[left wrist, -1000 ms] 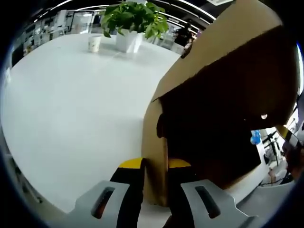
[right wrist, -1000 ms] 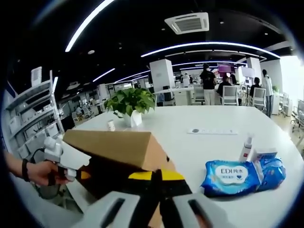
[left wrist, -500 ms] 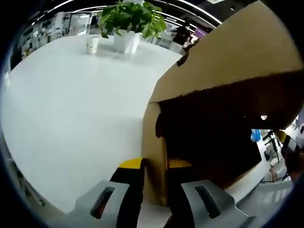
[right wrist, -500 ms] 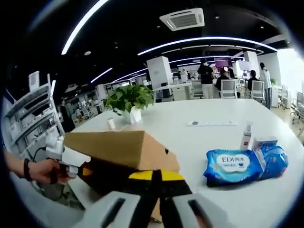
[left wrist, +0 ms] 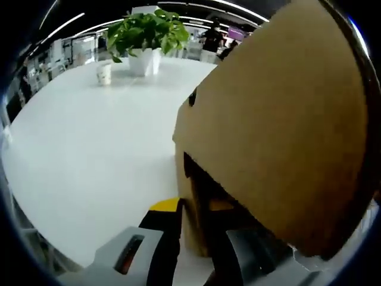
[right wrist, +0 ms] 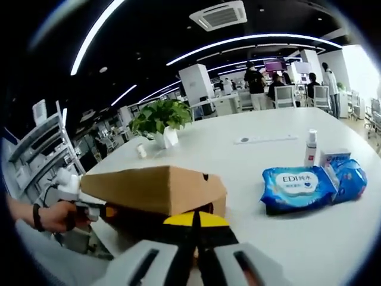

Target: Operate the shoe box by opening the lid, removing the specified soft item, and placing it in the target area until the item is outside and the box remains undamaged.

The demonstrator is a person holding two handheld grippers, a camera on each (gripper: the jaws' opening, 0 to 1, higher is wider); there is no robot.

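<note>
A brown cardboard shoe box [right wrist: 156, 192] sits on the white table, lid [left wrist: 286, 125] partly raised.

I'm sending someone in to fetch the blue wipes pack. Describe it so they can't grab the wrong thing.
On the big white table, look past the cardboard shoe box to its far right side in the right gripper view. The wipes pack lies flat there, a soft blue packet with a white label. Beside it stand a small white spray bottle and a crumpled blue packet without that label.
</note>
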